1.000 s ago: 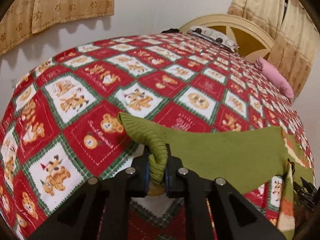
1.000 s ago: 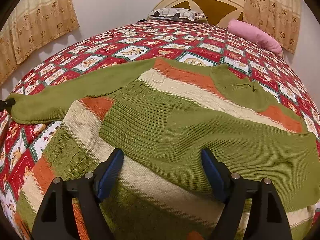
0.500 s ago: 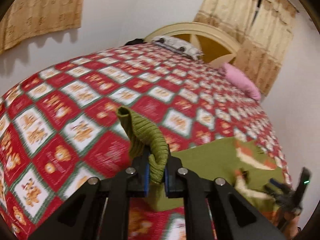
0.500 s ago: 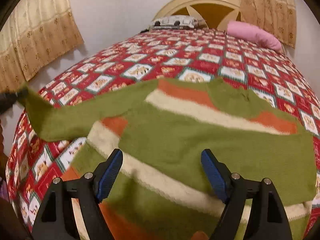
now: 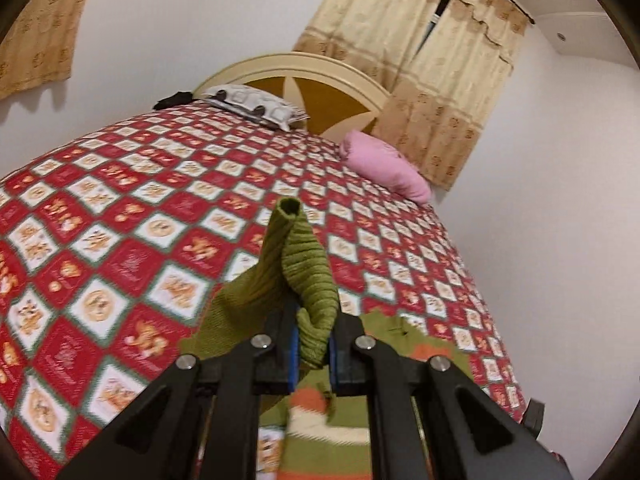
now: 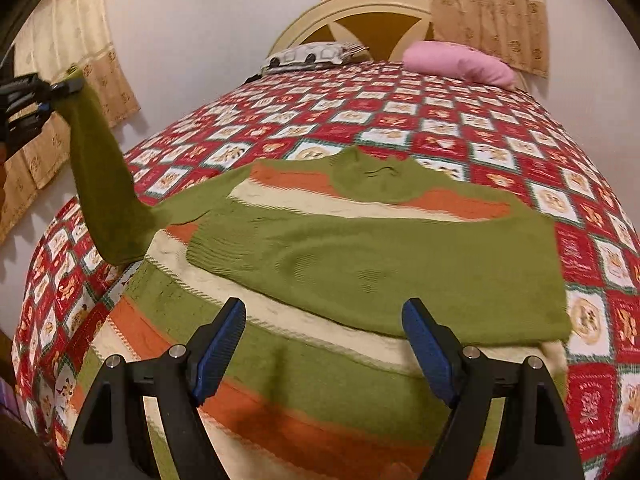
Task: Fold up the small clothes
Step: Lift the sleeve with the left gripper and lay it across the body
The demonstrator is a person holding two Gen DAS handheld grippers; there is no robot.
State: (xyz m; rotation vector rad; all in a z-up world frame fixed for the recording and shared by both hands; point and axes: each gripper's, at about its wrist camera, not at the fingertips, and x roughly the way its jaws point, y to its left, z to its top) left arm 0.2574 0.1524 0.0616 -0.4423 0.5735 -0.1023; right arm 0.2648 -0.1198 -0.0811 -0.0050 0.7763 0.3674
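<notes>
A green, cream and orange striped sweater [image 6: 360,248] lies spread on the bed, its right sleeve folded across the body. My left gripper [image 5: 314,344] is shut on the ribbed green cuff [image 5: 308,272] of the other sleeve and holds it up in the air. In the right wrist view that left gripper [image 6: 60,88] is at the far left, with the sleeve [image 6: 104,184] hanging from it down to the sweater's shoulder. My right gripper [image 6: 324,340] hovers over the sweater's lower part, open, with nothing between its blue pads [image 6: 224,340].
The bed has a red, white and green patterned cover [image 6: 460,128]. A grey patterned pillow [image 6: 312,56] and a pink pillow [image 6: 460,62] lie by the cream headboard [image 6: 360,12]. Beige curtains [image 5: 432,72] hang behind. A white wall runs along the bed's left side.
My left gripper has lifted the sleeve cuff off the bed, high above the cover, and tilted upward. My right gripper has drawn back and up from the sweater, staying open.
</notes>
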